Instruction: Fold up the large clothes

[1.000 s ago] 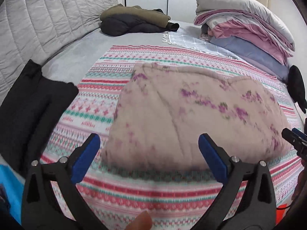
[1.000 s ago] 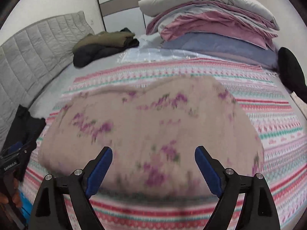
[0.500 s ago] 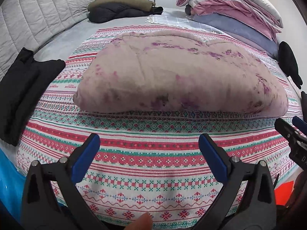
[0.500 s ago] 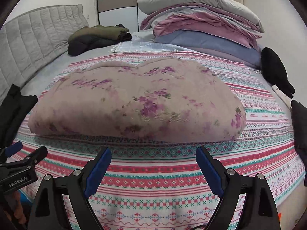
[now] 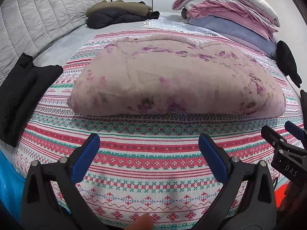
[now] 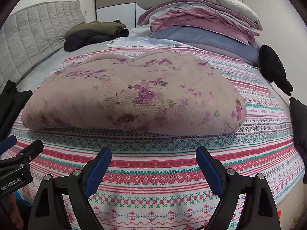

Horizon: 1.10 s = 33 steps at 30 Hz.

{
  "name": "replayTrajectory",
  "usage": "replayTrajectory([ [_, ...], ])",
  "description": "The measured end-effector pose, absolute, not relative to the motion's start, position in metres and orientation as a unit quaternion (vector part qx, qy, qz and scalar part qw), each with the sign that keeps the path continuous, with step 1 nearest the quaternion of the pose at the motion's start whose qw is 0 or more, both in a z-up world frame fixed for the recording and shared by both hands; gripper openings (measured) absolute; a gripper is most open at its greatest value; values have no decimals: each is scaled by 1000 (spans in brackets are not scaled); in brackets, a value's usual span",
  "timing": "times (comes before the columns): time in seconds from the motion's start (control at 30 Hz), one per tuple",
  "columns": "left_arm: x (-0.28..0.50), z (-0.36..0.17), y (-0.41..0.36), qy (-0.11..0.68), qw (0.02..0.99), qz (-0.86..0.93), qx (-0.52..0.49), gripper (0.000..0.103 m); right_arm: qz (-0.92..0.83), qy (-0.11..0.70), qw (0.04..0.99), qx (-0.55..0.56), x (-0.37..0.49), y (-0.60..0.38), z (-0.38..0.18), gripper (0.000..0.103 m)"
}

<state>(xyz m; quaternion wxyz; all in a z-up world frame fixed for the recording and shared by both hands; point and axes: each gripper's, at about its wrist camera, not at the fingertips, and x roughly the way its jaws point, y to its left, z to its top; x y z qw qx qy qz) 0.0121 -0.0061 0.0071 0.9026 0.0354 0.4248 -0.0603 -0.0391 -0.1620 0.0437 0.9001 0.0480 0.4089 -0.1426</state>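
Note:
A beige quilt with purple flowers (image 5: 172, 76) lies folded into a thick block on the striped patterned bedspread (image 5: 145, 164); it also shows in the right wrist view (image 6: 138, 95). My left gripper (image 5: 149, 147) is open and empty, held back from the quilt's near edge over the bedspread. My right gripper (image 6: 153, 159) is open and empty too, back from the near edge. Each gripper shows at the edge of the other's view: the right one (image 5: 282, 143), the left one (image 6: 19, 153).
A stack of folded pink, blue and grey bedding (image 5: 230, 13) sits at the far right. A dark and olive jacket pile (image 5: 119, 13) lies far back. Folded black clothes (image 5: 23, 92) lie at the left edge, black items (image 6: 274, 69) at the right. A quilted headboard (image 5: 38, 19) stands left.
Both grippers have pulled back from over the quilt toward the near bed edge and away from it. The quilt lies still, folded.

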Motion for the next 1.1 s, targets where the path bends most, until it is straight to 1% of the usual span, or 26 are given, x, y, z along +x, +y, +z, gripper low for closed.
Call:
replayTrajectory([
  [1.1,12,2,-8,442,893,-74,32,102,-125,422,896,51,-34,-161,36,91],
])
